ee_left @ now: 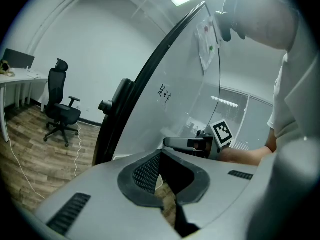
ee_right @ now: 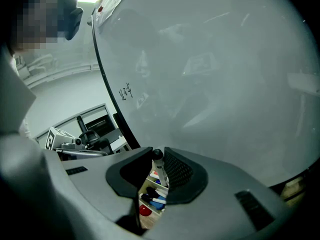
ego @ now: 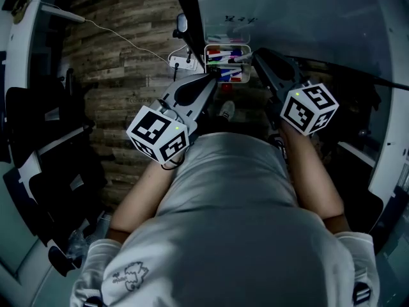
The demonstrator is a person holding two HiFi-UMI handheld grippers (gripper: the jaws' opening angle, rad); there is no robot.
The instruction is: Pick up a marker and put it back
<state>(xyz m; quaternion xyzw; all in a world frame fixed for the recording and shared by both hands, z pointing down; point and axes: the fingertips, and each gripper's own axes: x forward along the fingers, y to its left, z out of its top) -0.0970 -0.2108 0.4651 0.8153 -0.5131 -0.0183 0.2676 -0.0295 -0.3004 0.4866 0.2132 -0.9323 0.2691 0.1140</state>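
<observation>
The right claw (ee_right: 155, 179) is clenched on a marker (ee_right: 160, 172), which stands up between its jaws with the black cap on top. The tray (ego: 227, 45) of other markers on the whiteboard (ee_right: 210, 84) is right under it, so I think the marker goes straight down. The left claw (ee_left: 166, 181) is a little apart and holds nothing.
</observation>
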